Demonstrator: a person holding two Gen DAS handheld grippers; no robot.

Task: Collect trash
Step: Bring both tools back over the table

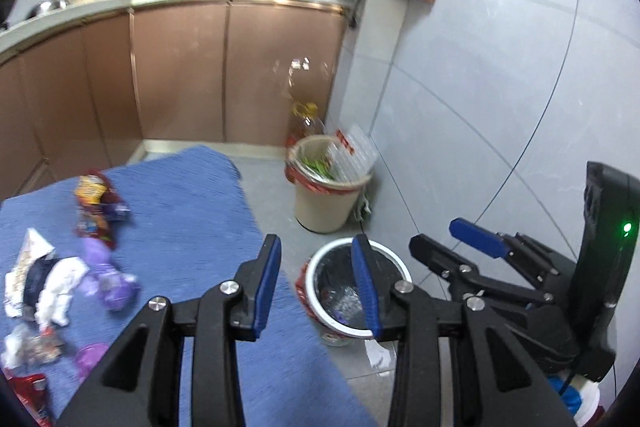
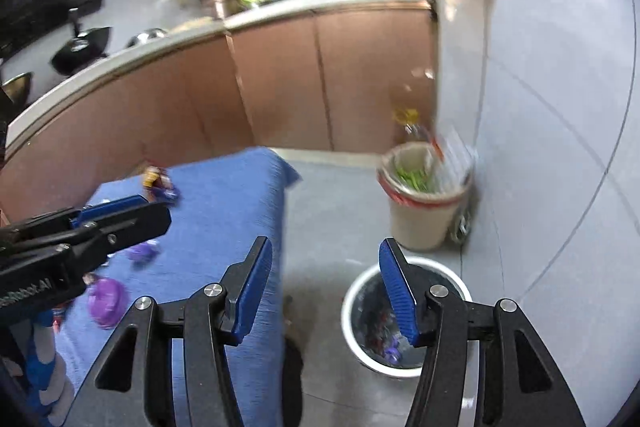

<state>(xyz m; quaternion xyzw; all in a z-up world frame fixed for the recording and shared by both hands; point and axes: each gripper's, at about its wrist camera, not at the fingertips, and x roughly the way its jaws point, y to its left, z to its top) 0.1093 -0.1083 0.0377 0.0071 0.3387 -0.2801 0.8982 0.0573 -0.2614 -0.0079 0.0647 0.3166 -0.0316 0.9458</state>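
Observation:
A white-rimmed bin (image 1: 352, 291) with a black liner stands on the floor beside a blue-clothed table (image 1: 192, 211); it holds some wrappers and also shows in the right wrist view (image 2: 360, 307). On the cloth lie a red and yellow snack wrapper (image 1: 96, 203), a purple wrapper (image 1: 110, 279), crumpled white paper (image 1: 48, 287) and a purple lid (image 2: 106, 301). My left gripper (image 1: 316, 283) is open and empty, above the table edge and the bin. My right gripper (image 2: 326, 291) is open and empty, above the floor by the bin.
A beige bin (image 1: 326, 187) full of waste stands against the grey tiled wall (image 1: 480, 87), with an oil bottle (image 1: 306, 123) behind it. Brown kitchen cabinets (image 1: 180, 75) run behind the table. A scrap of paper (image 1: 378, 353) lies on the floor.

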